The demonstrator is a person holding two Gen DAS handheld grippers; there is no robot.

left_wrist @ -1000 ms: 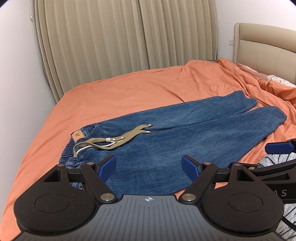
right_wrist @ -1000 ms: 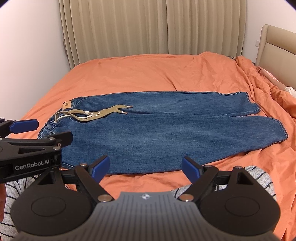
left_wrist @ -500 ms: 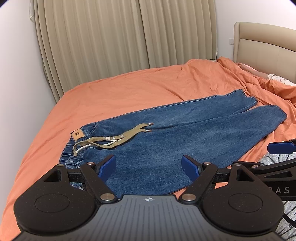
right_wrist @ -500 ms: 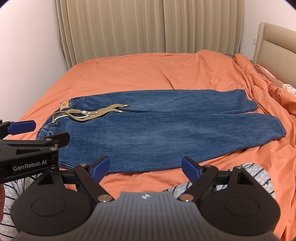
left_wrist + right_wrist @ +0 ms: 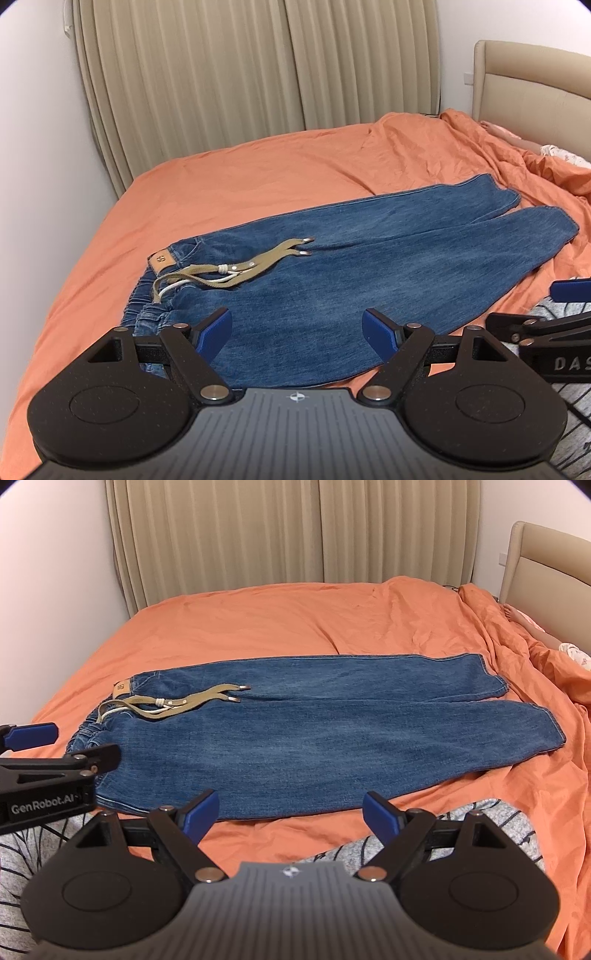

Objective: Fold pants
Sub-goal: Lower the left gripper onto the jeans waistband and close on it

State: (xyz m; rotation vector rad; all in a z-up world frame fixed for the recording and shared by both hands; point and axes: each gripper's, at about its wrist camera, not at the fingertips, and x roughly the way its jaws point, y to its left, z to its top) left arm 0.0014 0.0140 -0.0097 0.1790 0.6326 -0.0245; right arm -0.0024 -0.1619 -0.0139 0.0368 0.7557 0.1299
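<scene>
Blue jeans lie flat on the orange bed, waistband at the left, both legs reaching right; they also show in the right wrist view. A khaki drawstring lies on the waist area, also seen in the right wrist view. My left gripper is open and empty, held over the near edge of the jeans near the waist. My right gripper is open and empty, held above the bed just short of the jeans' near edge. Each gripper shows at the edge of the other's view.
The orange bedsheet covers the whole bed. Beige curtains hang behind it. A padded headboard stands at the right, with a rumpled orange duvet beside it. The person's grey striped clothing is at the near edge.
Both grippers have drifted slightly; the jeans sit a little lower and farther in the views. Both grippers stay open and the jeans have not moved.
</scene>
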